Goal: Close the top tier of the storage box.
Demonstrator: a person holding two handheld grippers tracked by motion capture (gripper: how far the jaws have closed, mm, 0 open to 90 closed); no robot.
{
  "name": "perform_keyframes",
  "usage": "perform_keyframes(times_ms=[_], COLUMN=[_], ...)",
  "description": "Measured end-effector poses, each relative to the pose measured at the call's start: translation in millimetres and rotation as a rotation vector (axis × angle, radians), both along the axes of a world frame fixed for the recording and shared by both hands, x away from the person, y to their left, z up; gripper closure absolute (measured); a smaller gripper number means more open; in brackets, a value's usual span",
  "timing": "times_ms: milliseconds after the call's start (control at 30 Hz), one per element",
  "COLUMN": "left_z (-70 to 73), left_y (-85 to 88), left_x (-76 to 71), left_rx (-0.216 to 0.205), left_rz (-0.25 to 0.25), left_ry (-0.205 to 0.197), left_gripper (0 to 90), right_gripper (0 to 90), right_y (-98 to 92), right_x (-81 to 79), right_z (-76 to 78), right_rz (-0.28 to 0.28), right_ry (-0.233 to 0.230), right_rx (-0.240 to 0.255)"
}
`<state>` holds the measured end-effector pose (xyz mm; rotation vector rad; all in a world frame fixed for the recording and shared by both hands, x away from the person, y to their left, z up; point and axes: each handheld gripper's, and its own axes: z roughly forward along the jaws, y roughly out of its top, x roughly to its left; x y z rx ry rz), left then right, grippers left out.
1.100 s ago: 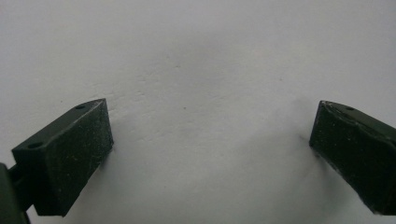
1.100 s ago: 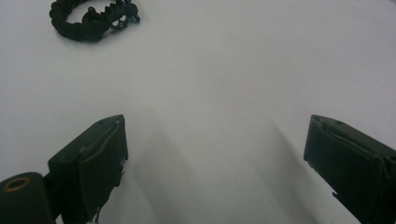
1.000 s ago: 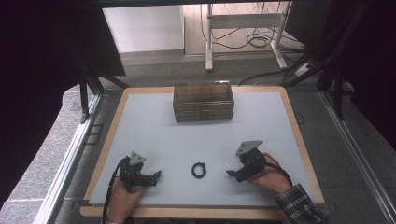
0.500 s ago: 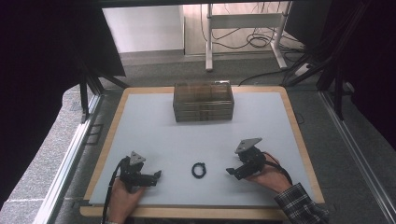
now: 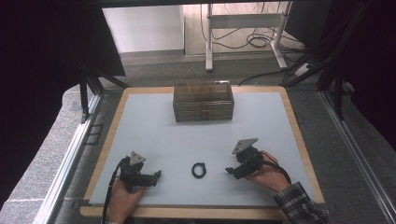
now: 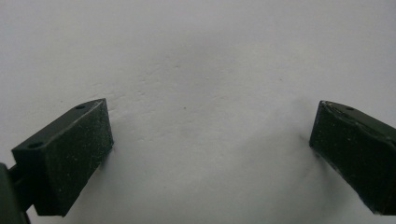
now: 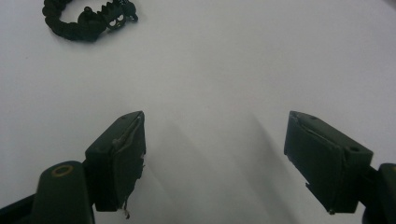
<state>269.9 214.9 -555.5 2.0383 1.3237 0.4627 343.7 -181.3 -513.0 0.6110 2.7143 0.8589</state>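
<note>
Bracelet [image 5: 199, 170] lies in the same spot on the table [image 5: 154, 135]. Right gripper [image 7: 215, 154] fingers have just been closing, nothing between them. Left gripper [image 6: 210, 149] fingers stay wide apart.

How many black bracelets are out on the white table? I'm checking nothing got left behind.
1. A single black beaded ring-shaped bracelet lies on the white table surface, near the front edge. The clear plastic drawer box at the back may hide more; its contents can't be made out.

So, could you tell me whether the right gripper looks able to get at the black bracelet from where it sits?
Probably yes: the right gripper is open beside the black bracelet, with bare white table between them.
</note>
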Motion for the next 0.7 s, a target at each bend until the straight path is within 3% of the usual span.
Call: perform_keyframes(times_ms=[700], left_z=[0.0], left_y=[0.0], left_x=[0.1], left_rx=[0.0], left_rz=[0.0], left_ry=[0.0], left_gripper=[0.0], right_gripper=[20.5], right_y=[4.2], right_x=[3.9], right_z=[7.6], right_rz=[-0.002], right_ry=[-0.063], right_rx=[0.0])
